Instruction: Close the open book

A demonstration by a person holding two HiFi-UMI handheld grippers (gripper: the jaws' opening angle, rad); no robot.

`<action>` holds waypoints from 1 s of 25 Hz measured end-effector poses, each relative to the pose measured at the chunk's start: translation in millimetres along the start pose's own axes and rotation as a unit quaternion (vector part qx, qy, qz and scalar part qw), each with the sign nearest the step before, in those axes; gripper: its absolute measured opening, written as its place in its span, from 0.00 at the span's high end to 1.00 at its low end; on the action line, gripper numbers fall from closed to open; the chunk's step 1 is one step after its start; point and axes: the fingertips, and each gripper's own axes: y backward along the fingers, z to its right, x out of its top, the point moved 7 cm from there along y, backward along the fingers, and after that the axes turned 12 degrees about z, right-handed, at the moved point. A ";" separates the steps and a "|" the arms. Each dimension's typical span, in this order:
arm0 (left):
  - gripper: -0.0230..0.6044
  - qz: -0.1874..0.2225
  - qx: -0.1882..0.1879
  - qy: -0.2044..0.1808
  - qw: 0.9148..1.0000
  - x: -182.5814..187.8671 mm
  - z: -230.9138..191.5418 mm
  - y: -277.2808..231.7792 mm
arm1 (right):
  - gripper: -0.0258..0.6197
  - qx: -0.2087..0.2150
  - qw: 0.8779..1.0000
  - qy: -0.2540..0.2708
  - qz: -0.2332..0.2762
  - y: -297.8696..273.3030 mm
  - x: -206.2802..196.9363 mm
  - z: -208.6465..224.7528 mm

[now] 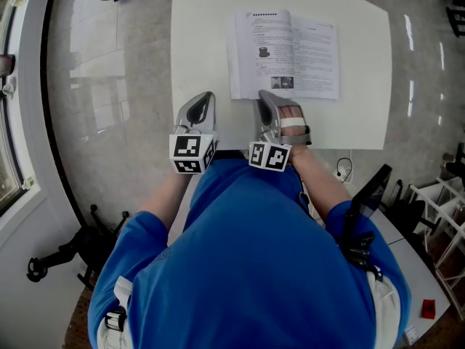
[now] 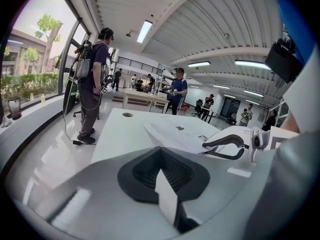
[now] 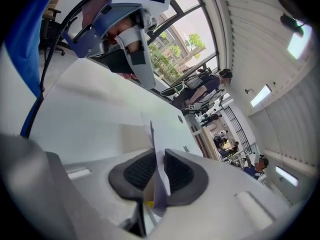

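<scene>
We see the open book (image 1: pixel 287 53) lying flat on the white tabletop (image 1: pixel 203 49); our right gripper (image 1: pixel 264 95) is clamped on a thin page (image 3: pixel 160 151) at the book's near edge, left of the spine; our left gripper (image 1: pixel 208 97) sits just left of the book, jaws together, holding nothing.

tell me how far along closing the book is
Done: the right gripper is shut on a page edge at the near side of the book. In hand: just that pinched page. Left: the book lies open on the table, so the whole fold-over remains.
</scene>
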 end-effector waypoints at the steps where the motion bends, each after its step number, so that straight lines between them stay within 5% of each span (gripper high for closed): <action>1: 0.95 0.002 -0.002 -0.002 1.000 1.9 2.3 -1.1 | 0.88 -0.005 1.000 -0.007 0.001 3.0 -0.3 4.0; 12: 0.95 0.016 -0.018 -0.035 0.999 25.6 32.4 -8.5 | 0.91 -0.052 0.987 -0.155 0.009 36.5 -11.0 42.2; 25: 0.95 0.042 -0.024 -0.108 0.993 52.0 69.7 -9.7 | 0.92 -0.082 0.941 -0.327 0.015 65.5 -55.9 69.9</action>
